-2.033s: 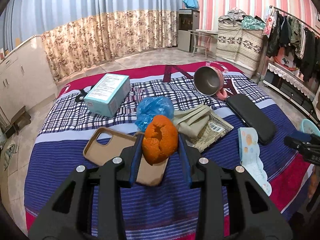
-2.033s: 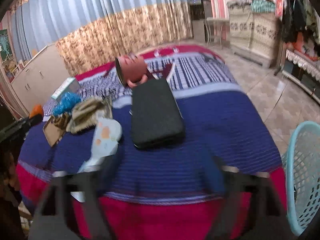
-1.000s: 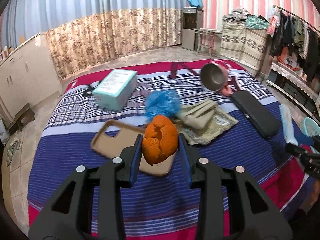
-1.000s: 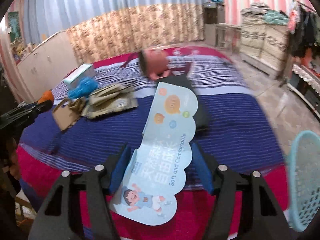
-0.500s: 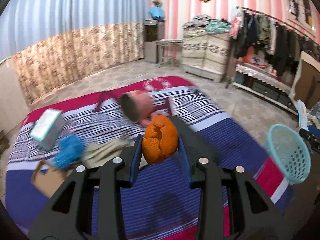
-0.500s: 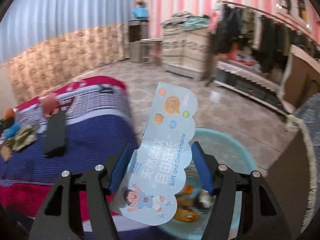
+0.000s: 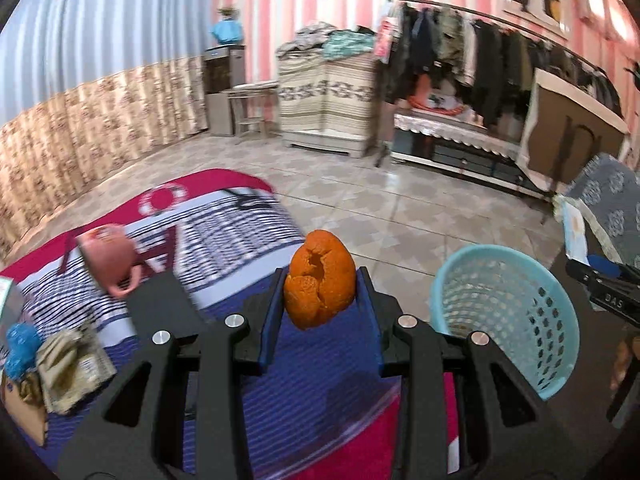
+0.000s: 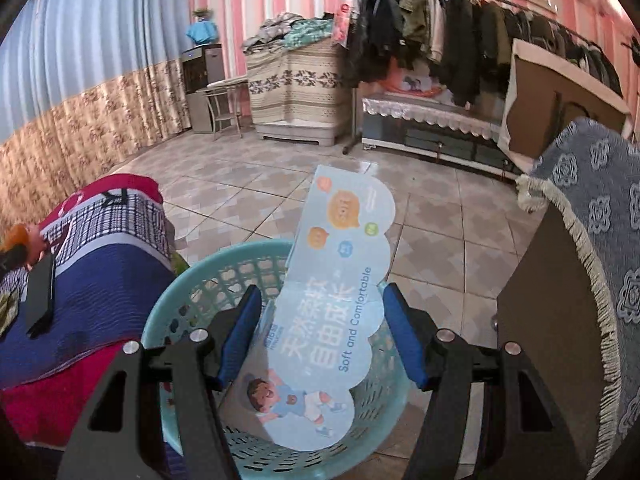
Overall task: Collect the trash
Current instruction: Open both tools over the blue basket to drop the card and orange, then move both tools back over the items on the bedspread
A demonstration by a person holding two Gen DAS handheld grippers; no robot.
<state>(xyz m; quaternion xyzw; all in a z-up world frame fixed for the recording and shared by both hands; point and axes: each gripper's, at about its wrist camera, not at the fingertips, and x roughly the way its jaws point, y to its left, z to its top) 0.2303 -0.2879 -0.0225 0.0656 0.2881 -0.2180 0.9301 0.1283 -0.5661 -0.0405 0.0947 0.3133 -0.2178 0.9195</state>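
we logged: left gripper [image 7: 320, 300] clamped orange peel [image 7: 319, 284]; right gripper [image 8: 322, 332] clamped blue card [image 8: 332, 312] over basket [image 8: 176, 300].

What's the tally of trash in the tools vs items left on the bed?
Trash held: 2: orange peel, paper card
Bed items: 5: pink mug, black case, blue bag, folded cloth, printed packet
Total: 7

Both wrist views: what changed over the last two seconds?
The right tongs took the paper card off the bed and carried it over the teal basket. The left tongs swung from the bed toward the basket, still clamping the orange peel.
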